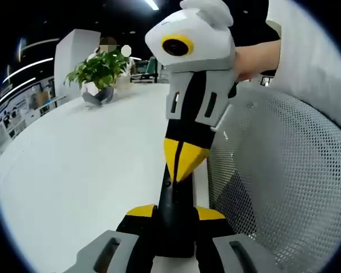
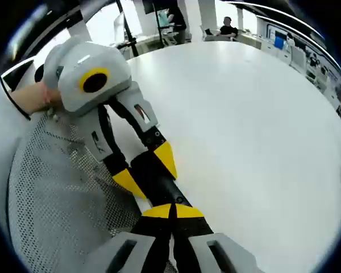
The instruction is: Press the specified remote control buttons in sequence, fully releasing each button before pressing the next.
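I hold a gripper in each hand, and both meet over the edge of the big white table; the black remote sits there, right at the table's edge, next to the grey mesh chair back. In the left gripper view, my left gripper has its two yellow-tipped fingers clamped on the near end of the remote, one finger on each side; the remote points away from me, along the edge. My right gripper comes down from above in that view; its yellow fingers are pressed together into one point, and that point touches the far end of the remote. My hand shows behind its white body.

In the right gripper view, my right gripper has its fingers together, tips resting on the black remote; my left gripper reaches in from the upper left, with a yellow finger on each side of the remote, gripping it. The mesh chair back is just beside it; the table spreads wide and white behind.

Far across the table, near its far edge, stands a green plant in a grey pot; a person sits far away past the table.
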The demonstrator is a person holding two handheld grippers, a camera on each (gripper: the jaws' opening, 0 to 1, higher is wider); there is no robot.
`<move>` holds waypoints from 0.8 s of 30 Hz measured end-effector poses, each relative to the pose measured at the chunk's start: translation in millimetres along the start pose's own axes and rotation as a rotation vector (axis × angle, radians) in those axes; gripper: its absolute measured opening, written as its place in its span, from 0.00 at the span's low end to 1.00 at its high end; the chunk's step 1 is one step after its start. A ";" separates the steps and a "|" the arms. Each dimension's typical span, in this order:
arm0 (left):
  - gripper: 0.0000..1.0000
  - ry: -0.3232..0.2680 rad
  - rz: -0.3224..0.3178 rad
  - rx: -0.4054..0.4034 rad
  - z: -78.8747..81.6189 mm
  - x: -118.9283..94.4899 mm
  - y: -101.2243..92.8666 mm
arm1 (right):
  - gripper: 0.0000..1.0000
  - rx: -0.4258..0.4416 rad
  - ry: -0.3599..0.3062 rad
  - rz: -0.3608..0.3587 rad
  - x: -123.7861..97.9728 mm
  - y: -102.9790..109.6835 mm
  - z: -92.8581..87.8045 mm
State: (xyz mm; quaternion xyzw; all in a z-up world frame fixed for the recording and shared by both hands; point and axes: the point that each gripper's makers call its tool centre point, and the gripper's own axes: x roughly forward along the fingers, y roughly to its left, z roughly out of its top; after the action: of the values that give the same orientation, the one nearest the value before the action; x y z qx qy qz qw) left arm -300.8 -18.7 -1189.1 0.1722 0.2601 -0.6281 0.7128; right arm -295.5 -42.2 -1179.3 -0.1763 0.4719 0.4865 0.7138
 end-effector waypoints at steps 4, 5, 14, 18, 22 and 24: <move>0.24 0.000 0.001 -0.001 0.1 0.0 -0.1 | 0.00 -0.013 0.001 -0.038 -2.8 -11.2 -1.3; 0.24 0.000 0.000 -0.001 0.1 0.0 -0.1 | 0.00 -0.014 0.002 -0.031 -2.3 -11.3 -0.2; 0.24 -0.002 0.000 -0.004 0.4 0.0 -0.2 | 0.00 -0.107 0.054 0.038 9.3 -2.5 11.6; 0.24 0.000 0.000 -0.002 0.6 0.0 -0.2 | 0.00 -0.122 0.077 0.056 8.5 -1.7 9.8; 0.24 -0.002 -0.004 -0.004 0.7 0.1 0.0 | 0.00 -0.194 0.162 0.064 10.2 -2.7 8.7; 0.24 -0.003 -0.004 -0.004 0.8 0.1 0.1 | 0.00 -0.251 0.211 0.049 12.1 -3.0 9.5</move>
State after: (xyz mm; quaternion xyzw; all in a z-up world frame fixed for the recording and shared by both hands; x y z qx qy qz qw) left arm -300.5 -19.2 -1188.6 0.1694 0.2609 -0.6294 0.7121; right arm -287.1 -30.5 -1185.5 -0.3027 0.4839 0.5375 0.6207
